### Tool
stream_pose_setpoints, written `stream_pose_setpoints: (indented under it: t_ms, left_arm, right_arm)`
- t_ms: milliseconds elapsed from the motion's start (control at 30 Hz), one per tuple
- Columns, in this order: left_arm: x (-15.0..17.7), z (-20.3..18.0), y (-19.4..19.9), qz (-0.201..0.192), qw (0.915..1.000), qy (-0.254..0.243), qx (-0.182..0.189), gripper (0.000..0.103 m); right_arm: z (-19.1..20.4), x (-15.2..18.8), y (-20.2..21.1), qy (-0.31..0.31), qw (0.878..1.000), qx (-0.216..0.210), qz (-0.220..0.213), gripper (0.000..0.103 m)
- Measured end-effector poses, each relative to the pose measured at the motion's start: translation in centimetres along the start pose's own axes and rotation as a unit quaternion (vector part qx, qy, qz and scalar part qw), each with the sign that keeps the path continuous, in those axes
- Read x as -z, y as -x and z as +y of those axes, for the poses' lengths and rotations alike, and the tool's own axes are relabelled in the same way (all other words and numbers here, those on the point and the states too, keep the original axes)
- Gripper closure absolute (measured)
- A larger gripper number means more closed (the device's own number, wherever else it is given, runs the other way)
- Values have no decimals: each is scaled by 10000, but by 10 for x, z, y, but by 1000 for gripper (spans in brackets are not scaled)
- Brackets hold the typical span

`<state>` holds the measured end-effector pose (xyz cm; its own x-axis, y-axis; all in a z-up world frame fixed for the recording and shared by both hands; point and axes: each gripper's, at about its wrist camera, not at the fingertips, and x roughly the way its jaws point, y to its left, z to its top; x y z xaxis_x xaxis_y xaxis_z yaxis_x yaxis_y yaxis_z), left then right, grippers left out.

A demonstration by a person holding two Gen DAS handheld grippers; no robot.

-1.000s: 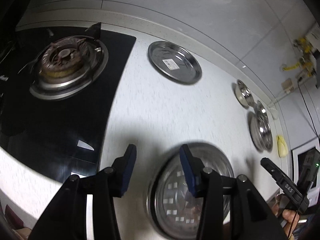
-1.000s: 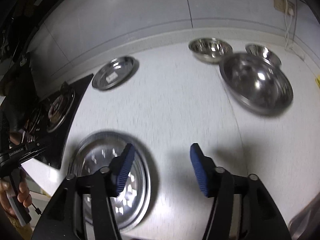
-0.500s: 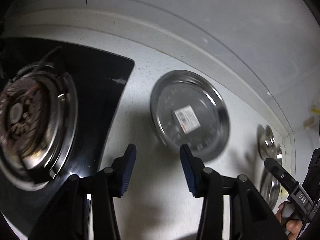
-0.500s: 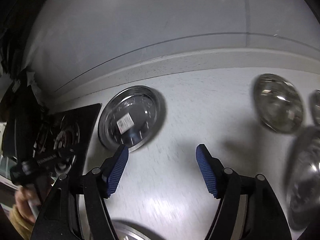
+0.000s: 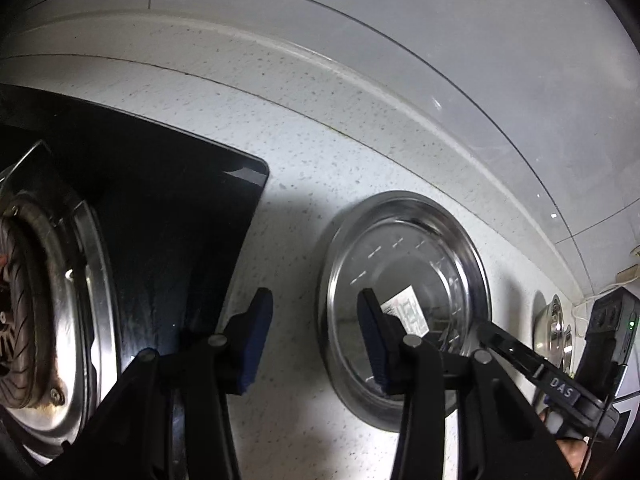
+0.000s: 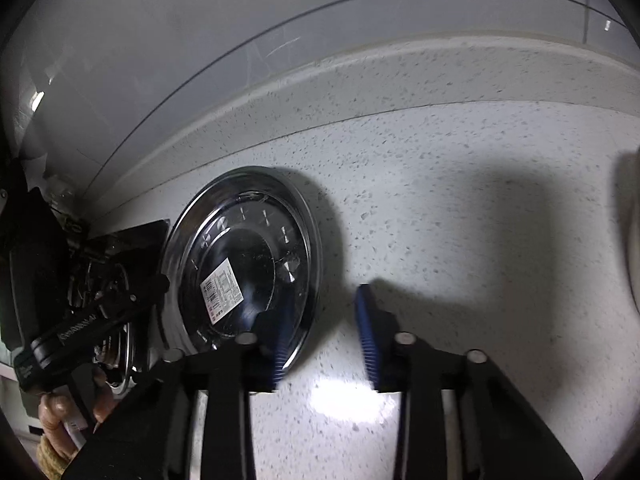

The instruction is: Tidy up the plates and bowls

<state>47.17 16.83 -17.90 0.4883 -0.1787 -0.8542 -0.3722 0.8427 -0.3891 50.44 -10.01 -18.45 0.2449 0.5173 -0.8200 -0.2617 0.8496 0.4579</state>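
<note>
A round steel plate (image 5: 416, 264) with a white barcode sticker lies flat on the speckled counter near the back wall. My left gripper (image 5: 314, 340) straddles its left rim, one blue pad over the plate and the other over the counter. Its jaws are closing, with a gap still on both sides of the rim. In the right wrist view the same plate (image 6: 240, 240) has its right rim between the pads of my right gripper (image 6: 324, 340). Those jaws are also closing and do not press on the rim.
A black glass hob (image 5: 160, 220) with a steel burner ring (image 5: 80, 300) sits just left of the plate. Small steel bowls (image 5: 554, 328) stand further right along the raised back edge (image 6: 360, 80). A hand (image 6: 56, 408) holds the left gripper's handle.
Both grippers have moved down and toward the back wall, from the perforated plate to the stickered plate. Both pairs of jaws have narrowed, the right pair much more.
</note>
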Motion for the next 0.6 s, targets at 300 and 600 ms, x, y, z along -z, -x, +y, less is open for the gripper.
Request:
stream_pose_setpoints:
  t_ms: [300, 600]
  left_arm:
    - [4, -7, 3, -155, 9997, -105, 134, 96]
    - [3, -24, 83, -579, 9977, -231, 263, 95]
  right_arm:
    - [14, -5, -5, 140, 9996, 207, -96, 94]
    - [48, -11, 55, 306, 9977, 17, -607, 95]
